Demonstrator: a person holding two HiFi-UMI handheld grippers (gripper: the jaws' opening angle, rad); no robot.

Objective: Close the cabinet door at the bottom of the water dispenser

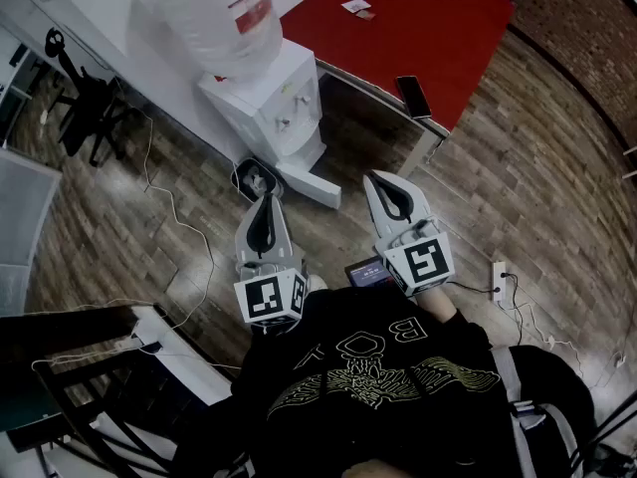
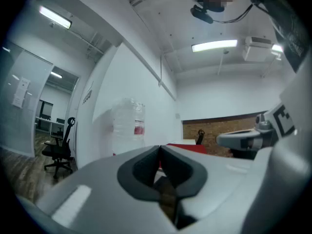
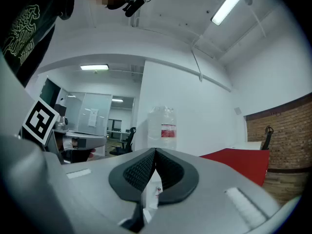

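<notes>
The white water dispenser [image 1: 274,108] stands by the wall with a large clear bottle [image 1: 214,13] on top. Its bottom cabinet door [image 1: 309,185] swings out over the wood floor. My left gripper [image 1: 269,199] is held level just short of the dispenser's foot, its jaws shut on nothing. My right gripper [image 1: 382,178] floats to the right of the door, also shut and empty. The bottle [image 2: 129,126] shows ahead of the left gripper [image 2: 160,147] in its own view. Past the right gripper [image 3: 156,150] the bottle [image 3: 163,128] stands with the dispenser body [image 3: 153,191] below it.
A red table [image 1: 418,18] with a phone [image 1: 414,96] on its edge stands right of the dispenser. A black office chair [image 1: 85,108] is at the left. A dark-rimmed container [image 1: 256,179] sits by the dispenser's foot. Cables and a power strip [image 1: 500,277] lie on the floor.
</notes>
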